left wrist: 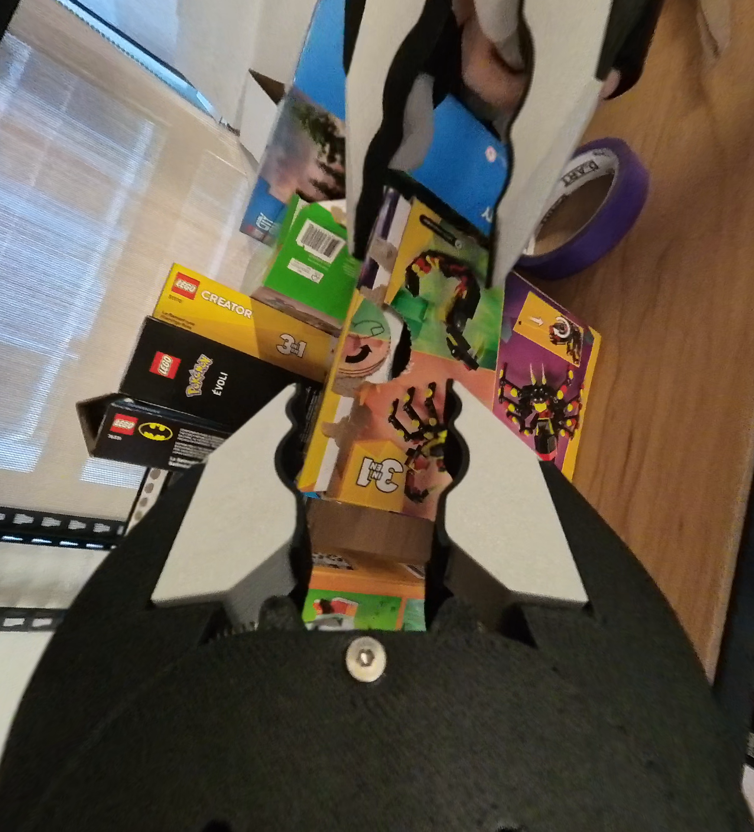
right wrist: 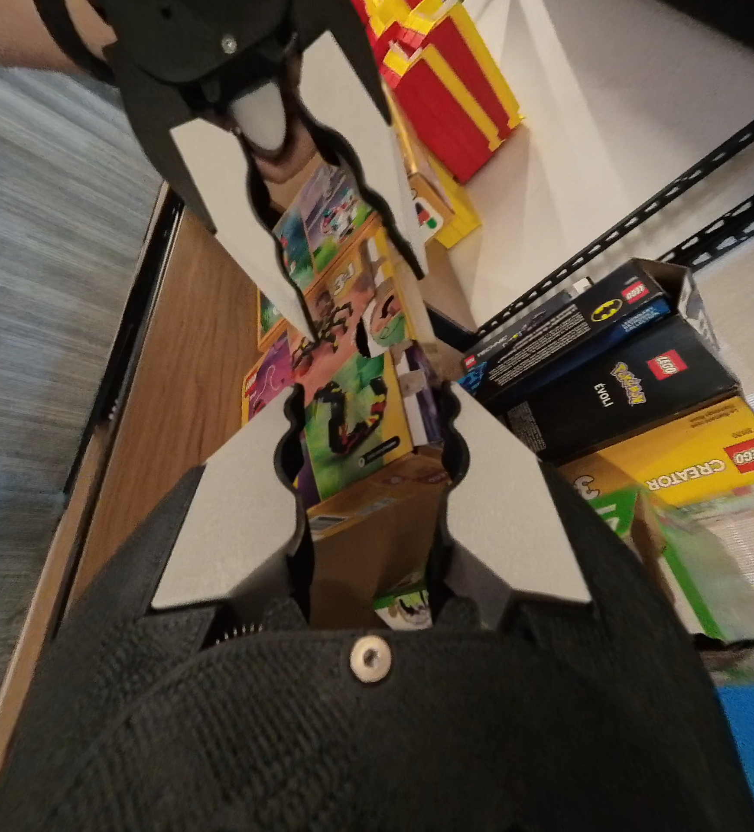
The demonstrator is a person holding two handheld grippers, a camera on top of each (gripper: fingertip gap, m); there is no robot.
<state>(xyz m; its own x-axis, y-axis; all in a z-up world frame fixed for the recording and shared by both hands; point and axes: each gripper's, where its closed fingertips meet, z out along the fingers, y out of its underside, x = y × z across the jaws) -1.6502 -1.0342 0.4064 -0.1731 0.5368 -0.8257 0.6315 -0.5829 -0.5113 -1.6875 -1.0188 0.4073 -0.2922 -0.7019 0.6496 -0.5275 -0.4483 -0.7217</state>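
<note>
A wood-grain shelf board (left wrist: 699,315) in a black metal rack (right wrist: 636,252) carries a crowd of toy-brick boxes, with a pale wall behind. Both hand-held grippers have hold of the same thing from opposite ends: a yellow-edged cardboard box printed with a black-and-red spider and scorpion (left wrist: 415,405). The left gripper (left wrist: 373,391), black with pale grey fingers, has its fingers set narrowly apart, pressing the box's two faces near one end. Facing it, the right gripper (right wrist: 368,391) pinches the other end, where the brown cardboard flap (right wrist: 366,540) is open; its fingers are likewise close-set against the box.

Lying flat on the shelf under the held box, a second box with a purple spider picture (left wrist: 542,382) shows. Beyond the left gripper's right finger, a purple roll of tape (left wrist: 591,211) sits on the wood. Off its left finger stand a yellow box (left wrist: 231,315), a black box (left wrist: 195,373) and a dark box with a bat emblem (left wrist: 150,432), stacked side by side, with a green box (left wrist: 312,256) just beyond. A blue box (left wrist: 460,171) lies behind the right gripper
</note>
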